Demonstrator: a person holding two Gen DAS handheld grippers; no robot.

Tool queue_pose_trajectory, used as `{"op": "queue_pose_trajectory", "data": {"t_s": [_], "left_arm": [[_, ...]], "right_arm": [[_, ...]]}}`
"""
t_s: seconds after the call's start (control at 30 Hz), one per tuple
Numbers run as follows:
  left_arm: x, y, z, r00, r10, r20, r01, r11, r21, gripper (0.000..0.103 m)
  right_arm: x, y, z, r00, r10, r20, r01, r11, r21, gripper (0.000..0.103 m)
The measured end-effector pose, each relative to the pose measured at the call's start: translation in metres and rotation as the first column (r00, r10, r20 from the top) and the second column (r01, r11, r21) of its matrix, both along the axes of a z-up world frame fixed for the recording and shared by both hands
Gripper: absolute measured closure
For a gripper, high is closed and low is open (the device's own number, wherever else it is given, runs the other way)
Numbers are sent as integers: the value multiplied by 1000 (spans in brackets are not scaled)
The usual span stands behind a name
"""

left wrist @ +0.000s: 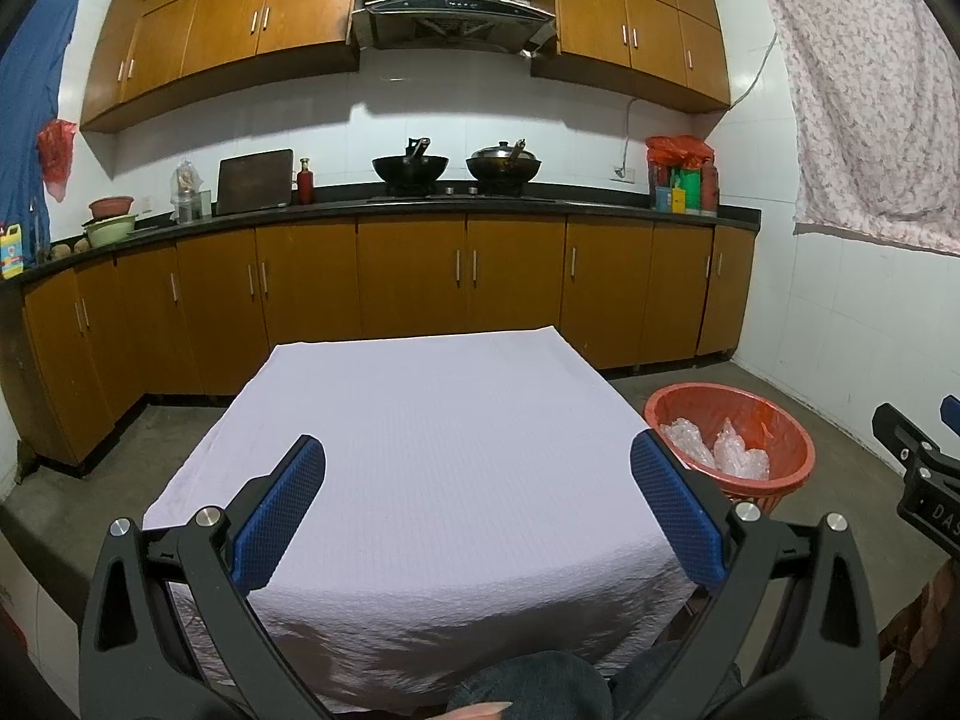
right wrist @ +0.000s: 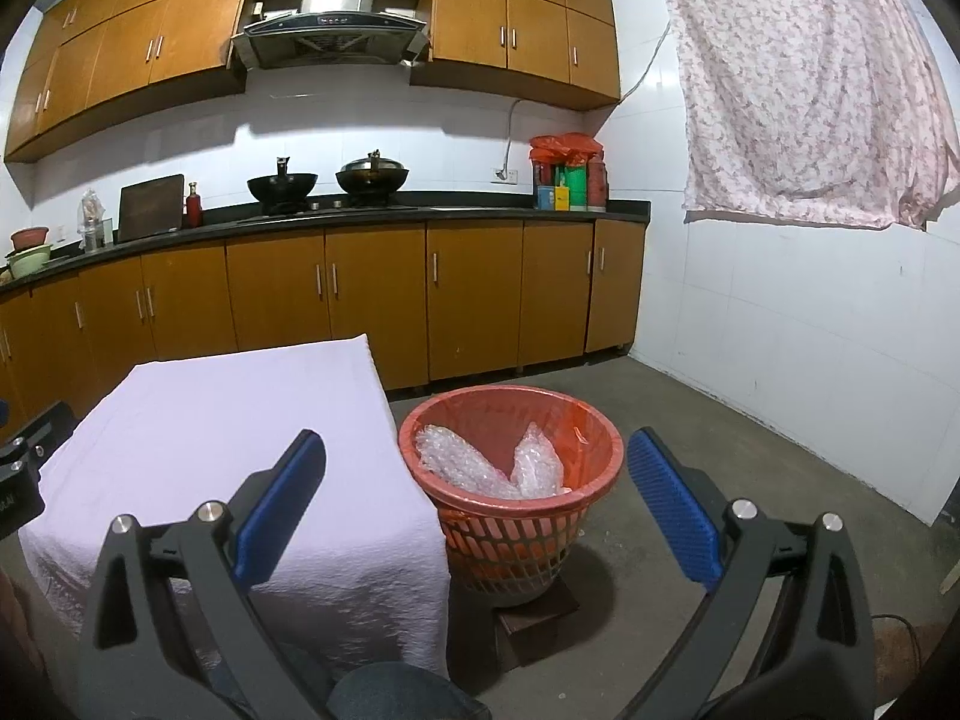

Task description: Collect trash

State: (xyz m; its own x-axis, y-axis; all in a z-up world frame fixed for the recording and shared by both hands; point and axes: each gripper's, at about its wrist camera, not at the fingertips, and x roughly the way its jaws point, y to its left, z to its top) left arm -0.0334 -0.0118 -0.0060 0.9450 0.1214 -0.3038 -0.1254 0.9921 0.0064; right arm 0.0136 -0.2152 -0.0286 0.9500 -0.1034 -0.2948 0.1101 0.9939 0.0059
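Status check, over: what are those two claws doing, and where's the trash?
Left gripper open, empty. Right gripper open, empty. Bubble wrap in red basket. Tablecloth bare.

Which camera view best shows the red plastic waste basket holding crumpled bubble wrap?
The right wrist view: the red plastic waste basket appears whole, latticed wall included. The left wrist view catches it off-centre, partly behind a gripper finger.

Two matching tools fill the foreground: the left hand-held gripper (left wrist: 477,459) and the right hand-held gripper (right wrist: 476,456) each have matte black frames with triangular cut-outs and round silver bolt heads at the joints. Their fingers (left wrist: 279,513) carry blue pads with a fine knurled texture. White lettering marks a black body panel at the frame edge. Dark blue-grey trousers (left wrist: 540,684) cover the person's knees.
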Motion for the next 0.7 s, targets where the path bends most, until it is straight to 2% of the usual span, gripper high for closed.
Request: {"op": "queue_pose_trajectory", "data": {"t_s": [0.7], "left_arm": [[3,3,0,1000,-4,-4,4,1000,7,2]], "right_arm": [[0,-3,-4,1000,0,-10,0,1000,15,4]]}}
